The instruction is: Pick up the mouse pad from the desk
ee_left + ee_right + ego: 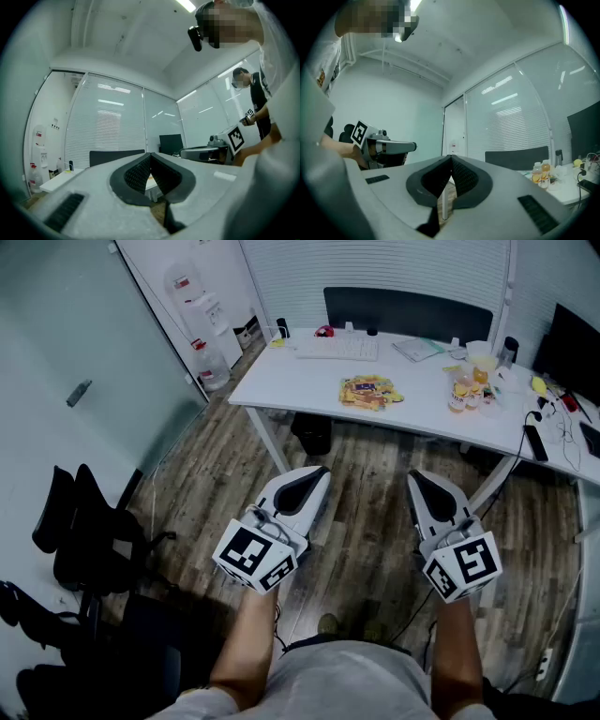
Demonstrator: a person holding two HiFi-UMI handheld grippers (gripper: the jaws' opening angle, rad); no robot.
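The left gripper [312,476] is held with its jaws pressed together, and nothing is seen between them in the left gripper view [150,155]. The right gripper [421,480] is likewise closed and empty, its dark pads [461,176] meeting along one line. Both grippers are carried side by side at about the same height, well apart from each other, and are pointed toward the desk [281,381]. Beneath them only the wooden floor [366,559] is seen.

The mouse pad [371,392], a flat yellow and orange piece with a printed pattern, is lying near the middle of the white desk, well ahead of both grippers and untouched. A white keyboard [337,348] is placed beyond it toward the far edge. To the right of the pad a few small bottles [465,396] are standing, and a dark monitor [574,351] is seen at the far right. A black chair [84,531] is parked on the floor at the left.
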